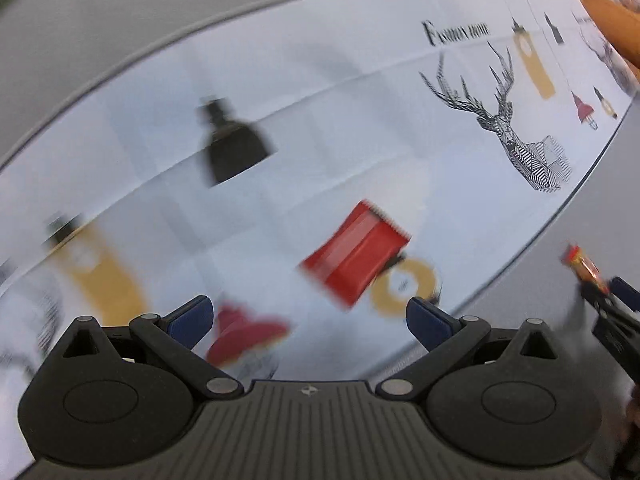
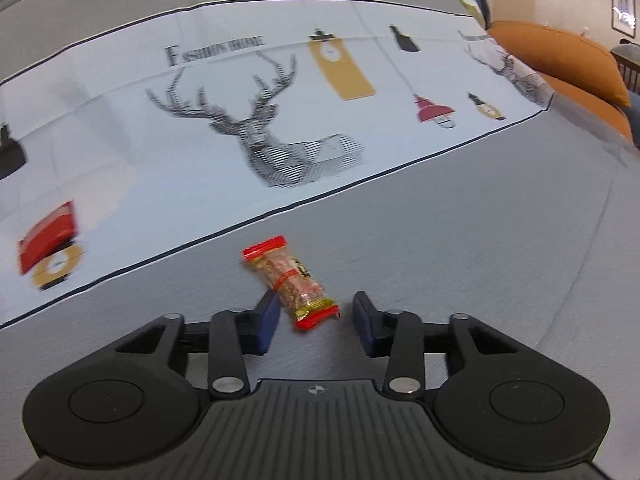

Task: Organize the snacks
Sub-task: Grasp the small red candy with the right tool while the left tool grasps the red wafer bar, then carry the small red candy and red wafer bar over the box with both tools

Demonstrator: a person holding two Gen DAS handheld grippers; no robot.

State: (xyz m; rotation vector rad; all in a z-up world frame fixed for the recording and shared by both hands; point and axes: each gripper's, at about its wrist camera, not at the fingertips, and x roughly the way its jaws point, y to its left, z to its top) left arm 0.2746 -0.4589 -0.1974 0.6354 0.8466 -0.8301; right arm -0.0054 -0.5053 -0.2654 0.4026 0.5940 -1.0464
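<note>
1. The left gripper has its two blue-padded fingers spread wide apart, and nothing is between them.
2. Ahead of the left gripper, a red snack packet lies on the white printed cloth. It partly covers a yellow ring that is printed on the cloth. The left wrist view is blurred, so I cannot read any text on the packet.
3. The red packet does not touch the left fingers; it lies a little beyond their tips, nearer to the right finger.
4. The right gripper is also open, but not so wide. Its fingers stand on both sides of the near end of a clear nut bar packet with red ends.
5. The left pad is just beside the nut bar and perhaps touches it; I cannot tell for sure. The right pad is clearly apart from it.
6. The nut bar lies on the grey fabric surface, near the dark-lined edge of the cloth, and it is tilted to the fingers.
7. In the right wrist view the red packet is far to the left, on the cloth, well apart from the nut bar.
8. The cloth shows a deer head and hanging lamps. An orange cushion lies at the far right.
</note>
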